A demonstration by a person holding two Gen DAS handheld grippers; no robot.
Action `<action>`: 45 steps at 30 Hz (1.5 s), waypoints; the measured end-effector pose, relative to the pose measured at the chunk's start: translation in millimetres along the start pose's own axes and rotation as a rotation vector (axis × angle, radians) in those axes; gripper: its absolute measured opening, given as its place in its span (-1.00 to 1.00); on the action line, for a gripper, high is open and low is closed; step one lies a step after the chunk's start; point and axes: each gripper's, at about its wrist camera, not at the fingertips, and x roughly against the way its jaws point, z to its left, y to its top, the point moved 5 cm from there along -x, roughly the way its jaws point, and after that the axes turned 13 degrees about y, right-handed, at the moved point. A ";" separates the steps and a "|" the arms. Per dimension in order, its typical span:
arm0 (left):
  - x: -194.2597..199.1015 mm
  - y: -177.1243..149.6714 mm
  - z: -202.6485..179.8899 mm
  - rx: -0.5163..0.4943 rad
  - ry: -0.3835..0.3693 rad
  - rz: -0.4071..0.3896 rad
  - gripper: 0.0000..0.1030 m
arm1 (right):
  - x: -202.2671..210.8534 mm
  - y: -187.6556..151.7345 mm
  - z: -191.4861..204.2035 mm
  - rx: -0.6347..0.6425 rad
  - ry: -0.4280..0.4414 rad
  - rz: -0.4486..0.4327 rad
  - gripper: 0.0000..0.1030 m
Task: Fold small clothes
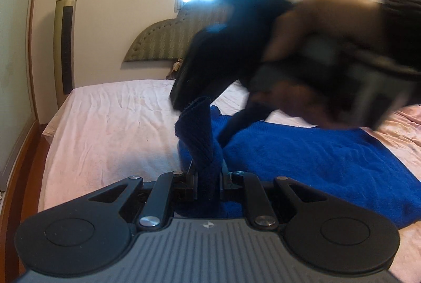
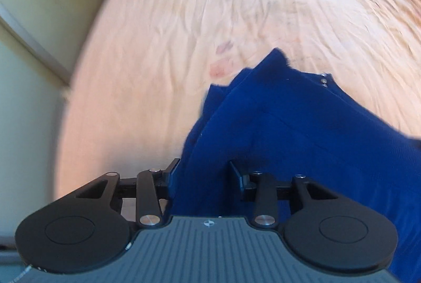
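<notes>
Folding looks mid-swing: your left gripper [image 1: 208,172] pinches a ribbed cuff of the blue sweater [image 1: 315,159] lying on the pink bed sheet [image 1: 110,125], your right gripper [image 2: 205,172] clamps bunched fabric, so next probably carry both across and lay flat.

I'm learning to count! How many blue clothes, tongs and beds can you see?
Blue clothes: 1, the blue garment
Tongs: 2, the left tongs and the right tongs, each clamped on the cloth
Beds: 1, the bed
Total: 4
</notes>
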 end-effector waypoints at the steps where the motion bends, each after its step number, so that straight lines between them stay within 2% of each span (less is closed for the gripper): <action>1: -0.4 -0.2 0.6 0.004 -0.004 0.003 -0.74 | -6.3 3.0 3.9 0.024 -0.038 0.021 -0.11; 3: -2.9 -0.1 2.4 0.014 -0.013 0.010 -0.74 | -10.6 5.2 10.9 0.049 -0.058 0.037 0.09; 5: -5.8 -0.2 4.7 0.023 -0.012 0.026 -0.74 | -13.6 5.6 13.2 0.047 -0.061 0.050 0.15; 8: -5.0 -0.6 11.0 0.043 0.047 0.036 -0.70 | -15.1 0.7 16.0 0.056 -0.030 0.052 0.47; 9: -3.3 -1.1 14.0 0.053 0.069 0.037 -0.59 | -15.5 -0.8 17.0 0.062 -0.025 0.048 0.54; 11: 0.3 -3.3 20.8 0.083 0.096 0.051 -0.19 | -17.0 -4.8 20.5 0.085 -0.017 0.042 0.65; 12: 1.4 -4.2 24.6 0.106 0.098 0.059 0.19 | -17.8 -6.4 22.2 0.095 -0.016 0.038 0.69; 13: 0.7 -4.3 27.9 0.129 0.085 0.076 0.43 | -19.4 -5.9 22.5 0.101 -0.017 0.034 0.68; 15: -5.5 -6.2 32.8 0.181 0.046 0.143 0.43 | -21.3 -4.7 23.7 0.102 -0.013 0.032 0.64; 17: -17.4 -11.6 34.7 0.247 -0.035 0.248 0.41 | -22.2 -5.1 23.1 0.098 -0.012 0.032 0.64; 20: -22.8 -11.7 41.9 0.376 -0.112 0.300 0.40 | -22.4 -7.7 19.6 0.083 0.004 0.026 0.64; 24: -30.8 -16.3 65.9 0.629 -0.147 0.391 -0.13 | -19.0 -10.2 10.8 0.049 0.045 0.018 0.64; 26: -30.4 -23.9 84.4 0.816 -0.167 0.477 -0.15 | -17.1 -10.8 5.0 0.023 0.066 0.016 0.67; 28: -21.6 -31.6 97.3 0.984 -0.207 0.506 -0.13 | -15.8 -11.4 2.0 0.019 0.080 0.014 0.68; 32: -21.7 -49.4 104.0 1.173 -0.309 0.583 -0.13 | -14.3 -12.1 -0.3 0.005 0.102 0.003 0.70; 35: -20.3 -54.2 99.6 1.228 -0.336 0.629 -0.13 | -15.0 -13.4 -0.9 0.012 0.104 -0.002 0.71; 37: -22.5 -59.1 101.8 1.240 -0.308 0.688 -0.14 | -15.1 -13.8 -1.5 0.012 0.107 -0.004 0.71; 40: -22.0 -58.6 103.9 1.251 -0.270 0.655 -0.14 | -14.5 -14.3 -2.6 0.003 0.119 -0.014 0.74; 45: -50.7 -42.8 99.0 1.212 -0.239 0.621 -0.17 | -14.2 -15.9 -1.4 -0.003 0.125 -0.024 0.79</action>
